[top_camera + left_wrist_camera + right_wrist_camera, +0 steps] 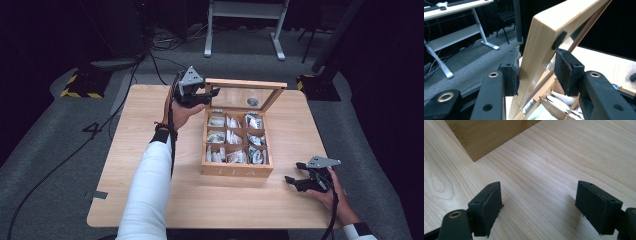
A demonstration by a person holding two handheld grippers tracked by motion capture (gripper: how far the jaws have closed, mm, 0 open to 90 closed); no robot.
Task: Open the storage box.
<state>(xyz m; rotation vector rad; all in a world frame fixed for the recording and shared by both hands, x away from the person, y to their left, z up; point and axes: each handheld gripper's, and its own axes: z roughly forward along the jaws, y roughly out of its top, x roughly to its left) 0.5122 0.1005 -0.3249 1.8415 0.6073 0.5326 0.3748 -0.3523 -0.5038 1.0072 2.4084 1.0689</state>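
Note:
A wooden tea box (237, 171) sits on the light wooden table (150, 200), its compartments holding several tea bags (232, 137). Its glass-paned lid (245, 95) stands raised at the back. My left gripper (207, 94) is shut on the lid's left frame edge. In the left gripper view the pads (512, 72) clamp the wooden lid frame (541, 37), with tea bags (561, 98) below. My right gripper (292, 182) rests open near the box's front right corner. In the right gripper view its jaws (539, 205) stand wide over bare table, the box corner (489, 135) ahead.
Grey carpet surrounds the table. A white desk frame (245, 30) stands behind it, and cables (165, 40) run across the floor. Yellow-black striped bases (82, 85) sit at the far left and far right of the table.

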